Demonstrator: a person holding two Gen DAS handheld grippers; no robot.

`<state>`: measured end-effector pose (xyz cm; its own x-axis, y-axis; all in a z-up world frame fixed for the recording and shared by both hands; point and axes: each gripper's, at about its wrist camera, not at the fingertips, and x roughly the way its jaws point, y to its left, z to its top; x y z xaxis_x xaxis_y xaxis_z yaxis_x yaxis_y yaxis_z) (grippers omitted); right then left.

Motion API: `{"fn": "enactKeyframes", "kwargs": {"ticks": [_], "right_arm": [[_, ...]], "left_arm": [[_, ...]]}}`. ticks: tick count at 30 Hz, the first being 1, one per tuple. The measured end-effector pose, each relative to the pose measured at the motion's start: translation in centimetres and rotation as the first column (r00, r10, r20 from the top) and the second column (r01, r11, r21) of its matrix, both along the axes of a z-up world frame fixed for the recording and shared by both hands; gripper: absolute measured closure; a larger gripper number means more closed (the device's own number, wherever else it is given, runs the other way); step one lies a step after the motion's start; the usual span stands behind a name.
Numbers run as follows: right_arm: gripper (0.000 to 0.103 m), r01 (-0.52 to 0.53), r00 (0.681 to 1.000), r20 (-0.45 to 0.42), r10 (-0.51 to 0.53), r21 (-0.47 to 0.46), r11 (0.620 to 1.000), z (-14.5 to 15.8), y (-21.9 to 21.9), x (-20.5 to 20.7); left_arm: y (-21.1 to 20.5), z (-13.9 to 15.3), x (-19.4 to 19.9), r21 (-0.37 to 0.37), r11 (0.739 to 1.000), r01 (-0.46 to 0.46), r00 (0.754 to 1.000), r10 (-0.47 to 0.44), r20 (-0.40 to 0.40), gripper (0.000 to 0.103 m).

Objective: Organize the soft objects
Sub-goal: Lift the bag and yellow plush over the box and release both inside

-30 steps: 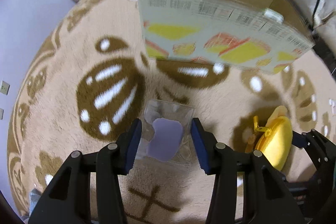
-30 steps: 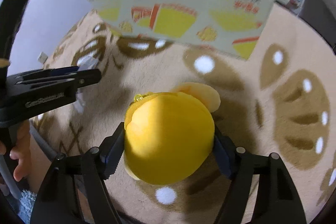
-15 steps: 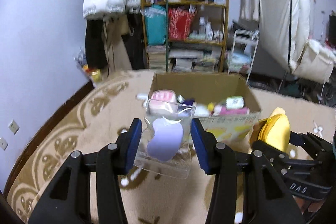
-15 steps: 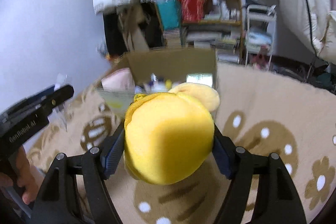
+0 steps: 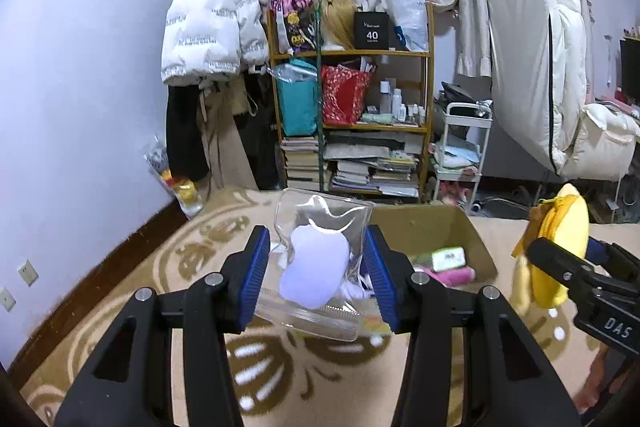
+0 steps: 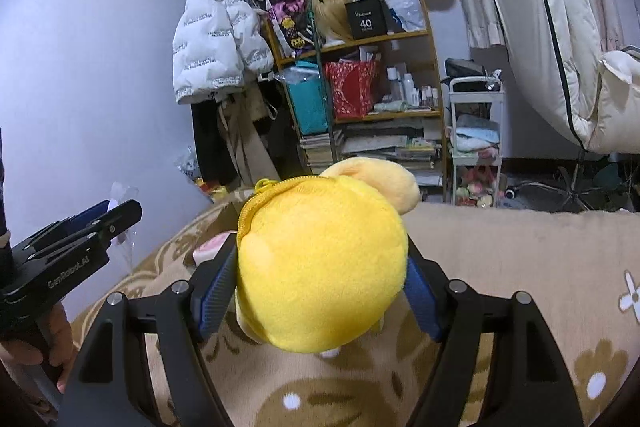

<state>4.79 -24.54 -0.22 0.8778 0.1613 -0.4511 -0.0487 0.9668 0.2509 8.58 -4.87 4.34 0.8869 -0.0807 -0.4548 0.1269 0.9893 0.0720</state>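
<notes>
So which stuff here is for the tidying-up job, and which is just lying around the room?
For the job:
- clear pouch in the left gripper
- yellow plush purse in the right gripper
- cardboard box

Just lying about:
- white puffer jacket
- bookshelf
- white cart

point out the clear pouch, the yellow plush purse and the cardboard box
clear pouch [image 5: 320, 259], left wrist view, on the lilac piece inside it
yellow plush purse [image 6: 320, 275], right wrist view, on its round yellow body
cardboard box [image 5: 424, 227], left wrist view, on its inner back wall
</notes>
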Motion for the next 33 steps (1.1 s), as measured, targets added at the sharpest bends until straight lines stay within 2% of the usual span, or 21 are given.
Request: {"fn": "enactKeyframes", "kwargs": {"ticks": [4, 8, 13, 19, 26, 33], "right_arm": [[0.024, -0.019, 1.0, 0.011, 0.02, -0.029, 0.999, 0.4, 0.4, 1.5], [0.024, -0.043, 0.999, -0.002, 0.043, -0.033, 0.999, 0.3, 0.7, 3.1], [0.024, -0.091, 0.996, -0.003, 0.091, -0.055, 0.994, 0.1, 1.1, 4.8], [0.024, -0.124, 0.992, -0.032, 0.122, -0.065, 0.99, -1.2, 1.2, 6.8], [0.023, -0.127, 0.984, -0.121, 0.129, 0.019, 0.992, -3.9, 0.0, 9.0], [0.022, -0.138, 0.979, -0.142, 0.148, 0.079, 0.987, -5.4, -0.8, 9.8]], "left_arm": [[0.2, 0.3, 1.6, -0.022, 1.0, -0.001, 1.0, 0.001, -0.005, 0.056], [0.0, 0.0, 3.0, -0.009, 1.0, 0.015, 1.0, -0.015, -0.004, 0.056], [-0.8, -0.5, 4.4, 0.056, 0.998, 0.024, 1.0, -0.024, -0.016, 0.055], [-1.9, -1.4, 6.8, 0.032, 0.997, 0.068, 0.996, -0.066, -0.065, 0.055], [-3.2, -2.9, 8.4, 0.015, 0.992, 0.126, 0.987, -0.124, -0.106, 0.054], [-4.0, -4.7, 9.8, 0.001, 0.988, 0.156, 0.975, -0.154, -0.16, 0.052]]}}
